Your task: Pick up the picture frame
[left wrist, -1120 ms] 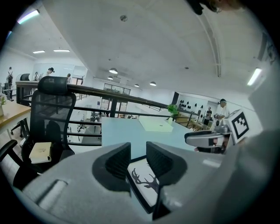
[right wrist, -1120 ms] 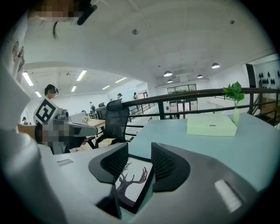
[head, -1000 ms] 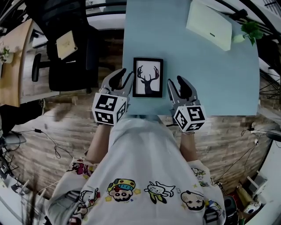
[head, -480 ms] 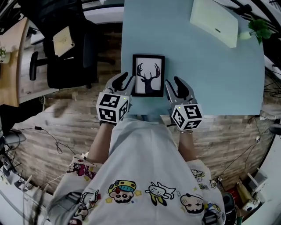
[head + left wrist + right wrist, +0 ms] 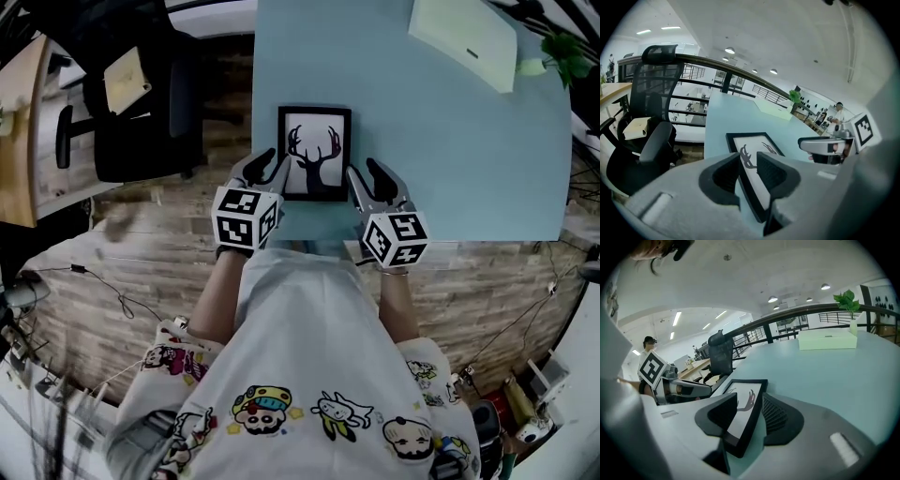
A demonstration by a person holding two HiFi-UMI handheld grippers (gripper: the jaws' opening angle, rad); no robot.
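A black picture frame [image 5: 314, 152] with a deer-antler silhouette lies flat on the light blue table [image 5: 450, 159], close to its near edge. My left gripper [image 5: 265, 170] is at the frame's left side and stands open. In the left gripper view the frame's [image 5: 759, 144] left border runs between the jaws of that gripper [image 5: 749, 171], with a gap on either side. My right gripper [image 5: 369, 180] is at the right side, also open. In the right gripper view the frame's [image 5: 746, 397] right border lies between the jaws of that gripper [image 5: 750, 416], untouched.
A pale green box [image 5: 464, 37] lies at the table's far right, with a small green plant [image 5: 561, 49] beside it. A black office chair [image 5: 131, 103] stands left of the table on the wooden floor. The table's near edge runs just under both grippers.
Both grippers have sunk and slid forward along the frame's two long sides. The frame has not moved.
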